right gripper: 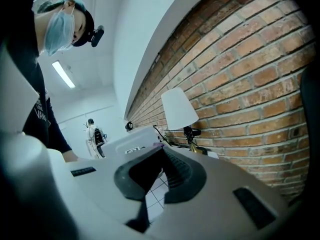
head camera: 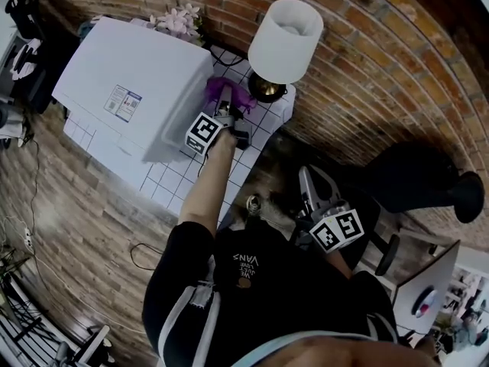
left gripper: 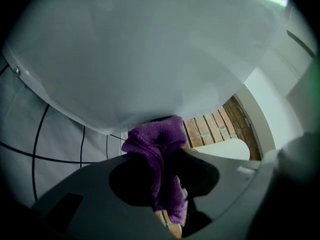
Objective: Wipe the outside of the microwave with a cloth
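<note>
Clamping fuzzy purple cloth (left gripper: 156, 146), left tongs (left gripper: 163, 156) abut smooth white microwave (head camera: 130, 75)

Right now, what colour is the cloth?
Purple. The cloth shows best in the left gripper view.

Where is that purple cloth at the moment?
In the head view the purple cloth sits left of centre, clamped in the left gripper against the white microwave, on its side nearest the lamp.

— What else do you see out there?
— I see a white-shaded lamp (head camera: 284, 40) on the tiled table (head camera: 170, 180), pink flowers (head camera: 177, 20) by the brick wall (head camera: 367, 75), and a black chair (head camera: 416, 178) further right.
</note>
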A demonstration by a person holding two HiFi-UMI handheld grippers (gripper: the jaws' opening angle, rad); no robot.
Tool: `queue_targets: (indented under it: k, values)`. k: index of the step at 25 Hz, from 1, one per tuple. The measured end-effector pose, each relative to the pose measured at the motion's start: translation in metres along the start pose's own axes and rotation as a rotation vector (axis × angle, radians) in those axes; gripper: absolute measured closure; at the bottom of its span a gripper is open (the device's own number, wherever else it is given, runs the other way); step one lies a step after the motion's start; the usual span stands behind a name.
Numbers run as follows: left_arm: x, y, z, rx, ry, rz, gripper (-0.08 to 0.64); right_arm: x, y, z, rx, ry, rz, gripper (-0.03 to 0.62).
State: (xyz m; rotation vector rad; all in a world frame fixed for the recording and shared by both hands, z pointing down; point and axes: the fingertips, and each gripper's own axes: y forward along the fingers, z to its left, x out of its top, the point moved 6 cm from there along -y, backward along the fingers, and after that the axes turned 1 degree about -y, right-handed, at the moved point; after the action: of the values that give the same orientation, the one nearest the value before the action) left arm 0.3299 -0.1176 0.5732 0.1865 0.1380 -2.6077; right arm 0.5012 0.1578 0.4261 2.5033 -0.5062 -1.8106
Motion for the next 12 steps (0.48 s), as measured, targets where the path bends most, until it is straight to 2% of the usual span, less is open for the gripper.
queue_targets:
  k: [7, 10, 12]
  values:
    - [-0.001, -0.019, -0.008, -0.022, 0.011, 0.039, 0.428, 0.002, 0.008, 0.011, 0.038, -0.011, -0.001, 0.594]
    - [-0.004, -0.045, -0.019, -0.051, 0.019, 0.072, 0.428, 0.001, 0.017, 0.022, 0.091, -0.016, 0.000, 0.594]
    - [-0.003, -0.072, -0.023, -0.056, 0.009, 0.065, 0.428, -0.001, 0.025, 0.032, 0.138, -0.019, 0.007, 0.595]
